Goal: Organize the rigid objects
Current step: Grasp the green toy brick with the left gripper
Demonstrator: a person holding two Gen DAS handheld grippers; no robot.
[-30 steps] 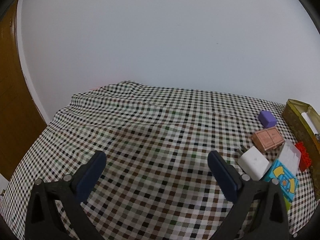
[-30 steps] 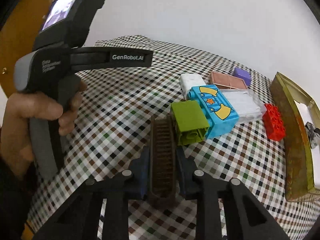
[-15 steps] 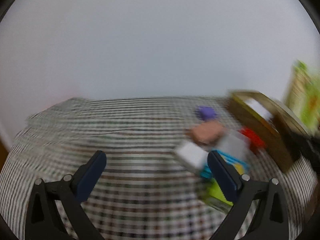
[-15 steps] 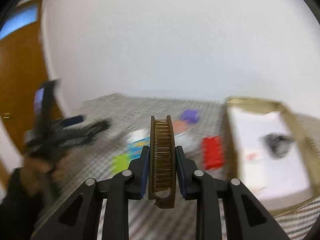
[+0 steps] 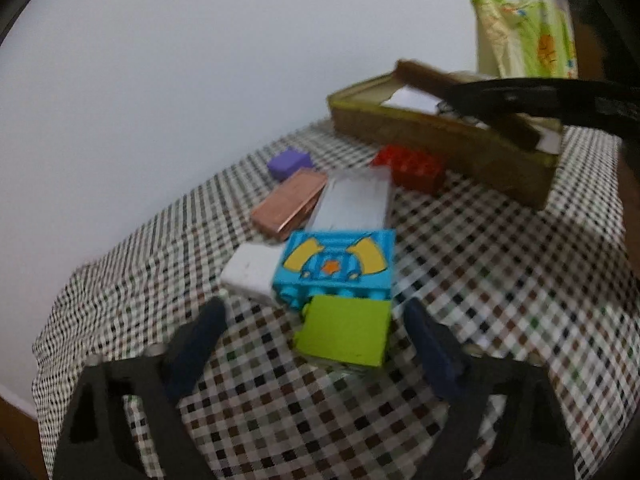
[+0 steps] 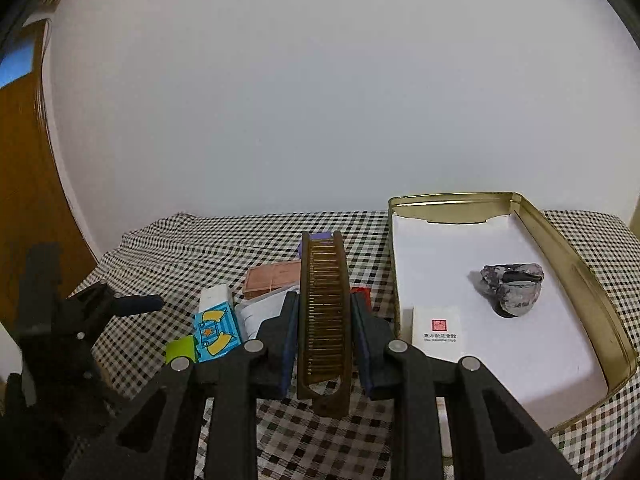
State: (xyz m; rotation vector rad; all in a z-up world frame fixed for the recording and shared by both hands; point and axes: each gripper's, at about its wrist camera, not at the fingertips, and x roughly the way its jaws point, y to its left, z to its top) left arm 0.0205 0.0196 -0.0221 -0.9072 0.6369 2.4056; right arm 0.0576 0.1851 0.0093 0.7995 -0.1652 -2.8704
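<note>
My left gripper [image 5: 316, 316] points down at the block pile, and its jaws are closing. A lime-green block [image 5: 344, 334] lies between the fingers, and neither pad presses on it. Behind it are a blue printed block [image 5: 336, 264], a white block [image 5: 252, 270], a pink box [image 5: 290, 204], a clear case [image 5: 354, 200], a red brick [image 5: 412, 166] and a purple block [image 5: 288, 162]. My right gripper [image 6: 324, 300] is shut on a brown comb [image 6: 324, 316], held above the cloth beside the gold tin [image 6: 580, 264].
The tin holds a white liner, a grey crumpled object [image 6: 512, 286] and a white card [image 6: 438, 328]. A checked cloth [image 5: 480, 280] covers the table against a white wall. A brown door [image 6: 24, 160] stands at the left. A green patterned fabric [image 5: 524, 32] hangs behind the tin.
My left gripper swung right and down onto the blocks, and its jaws narrowed. My right gripper lifted the comb off the cloth and carried it toward the tin.
</note>
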